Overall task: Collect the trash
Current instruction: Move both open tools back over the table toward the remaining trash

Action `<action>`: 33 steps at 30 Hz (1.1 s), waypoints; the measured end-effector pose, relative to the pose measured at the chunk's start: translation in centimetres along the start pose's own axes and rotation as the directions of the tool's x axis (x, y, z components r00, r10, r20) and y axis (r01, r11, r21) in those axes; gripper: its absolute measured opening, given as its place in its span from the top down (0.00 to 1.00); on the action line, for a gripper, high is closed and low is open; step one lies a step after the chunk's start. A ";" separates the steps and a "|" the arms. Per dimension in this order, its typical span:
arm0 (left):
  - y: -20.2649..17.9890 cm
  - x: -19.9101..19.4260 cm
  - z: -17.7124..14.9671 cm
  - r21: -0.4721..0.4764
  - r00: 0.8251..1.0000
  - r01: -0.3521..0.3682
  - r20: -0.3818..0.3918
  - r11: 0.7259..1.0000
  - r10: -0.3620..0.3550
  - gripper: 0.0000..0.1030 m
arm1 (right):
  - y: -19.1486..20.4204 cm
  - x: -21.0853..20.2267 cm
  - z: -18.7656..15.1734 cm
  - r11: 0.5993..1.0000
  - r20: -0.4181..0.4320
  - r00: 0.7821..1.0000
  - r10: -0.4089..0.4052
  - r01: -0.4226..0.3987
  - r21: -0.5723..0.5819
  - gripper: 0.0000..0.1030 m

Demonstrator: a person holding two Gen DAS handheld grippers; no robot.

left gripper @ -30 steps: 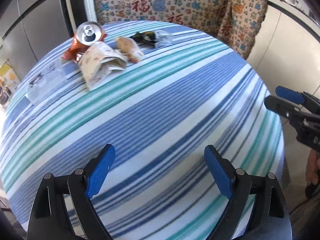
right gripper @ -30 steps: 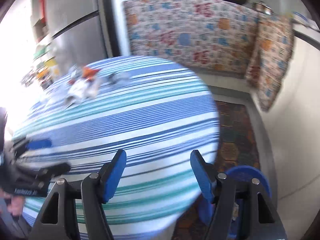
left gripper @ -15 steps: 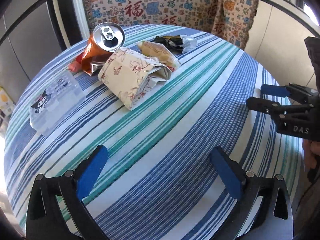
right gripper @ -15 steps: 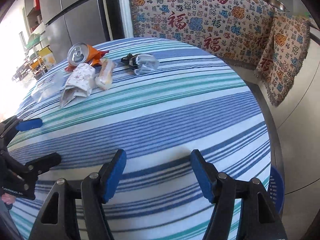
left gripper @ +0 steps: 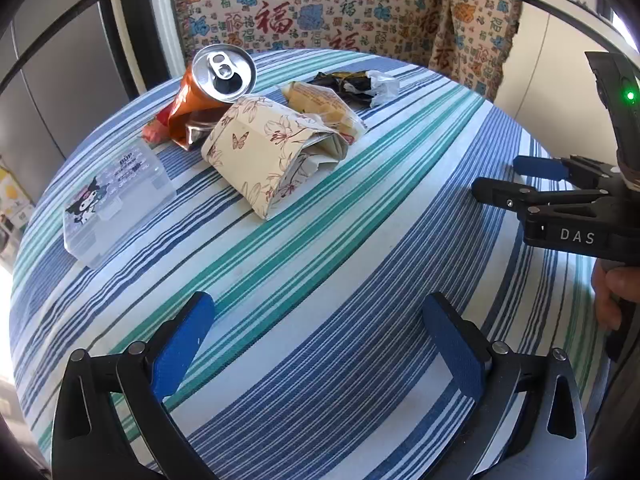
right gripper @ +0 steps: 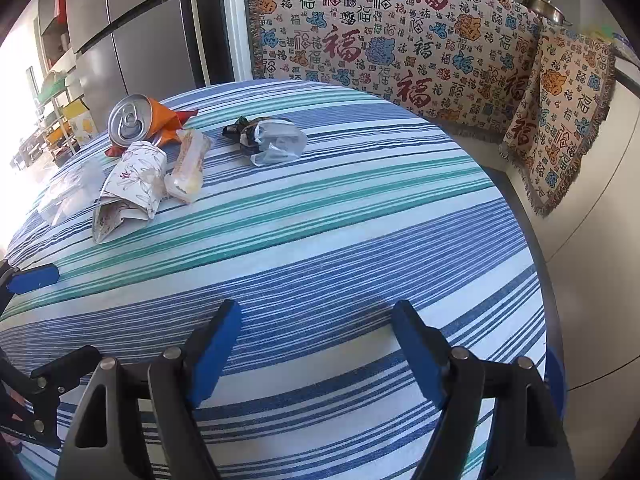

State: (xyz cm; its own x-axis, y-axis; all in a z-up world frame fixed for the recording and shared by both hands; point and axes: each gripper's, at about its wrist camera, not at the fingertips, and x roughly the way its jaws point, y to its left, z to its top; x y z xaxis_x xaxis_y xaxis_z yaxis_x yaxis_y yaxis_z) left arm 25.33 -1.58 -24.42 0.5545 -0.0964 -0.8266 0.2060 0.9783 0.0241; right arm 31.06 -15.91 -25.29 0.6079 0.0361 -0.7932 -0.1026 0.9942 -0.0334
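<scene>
Trash [left gripper: 276, 152] looks light, crushable: pinch wrappers mid-fold, can [left gripper: 218, 88] by sides; left gripper [left gripper: 320, 344] wide open & empty, right gripper [right gripper: 316, 352] jaws opening, empty.

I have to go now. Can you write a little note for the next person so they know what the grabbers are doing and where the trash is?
Left gripper: wide open, empty, over the table.
Right gripper: empty, jaws opening.
Trash sits together at the far side: can, orange wrapper, flowered paper packet, yellow snack wrapper, crumpled plastic bag. A clear plastic box lies beside them.
Done: nothing picked up.
Left: collect it all.
</scene>
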 end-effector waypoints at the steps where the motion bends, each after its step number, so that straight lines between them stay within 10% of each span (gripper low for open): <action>1: 0.0 0.0 0.0 0.000 1.000 -0.001 0.000 1.000 0.001 0.00 | 0.0 0.0 0.0 1.000 0.000 1.000 0.000 0.000 0.000 0.23; 33: -0.1 -0.1 -0.1 -0.018 1.000 -0.028 0.007 0.999 0.028 0.00 | -0.3 0.0 -0.1 1.000 -0.002 1.000 0.002 -0.002 0.001 0.21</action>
State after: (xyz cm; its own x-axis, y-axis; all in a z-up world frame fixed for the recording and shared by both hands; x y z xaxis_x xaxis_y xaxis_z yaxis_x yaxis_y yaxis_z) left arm 25.17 -1.67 -24.39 0.5653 -0.0705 -0.8219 0.1757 0.9838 0.0365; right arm 31.03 -16.18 -25.33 0.6062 0.0384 -0.7944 -0.1035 0.9942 -0.0309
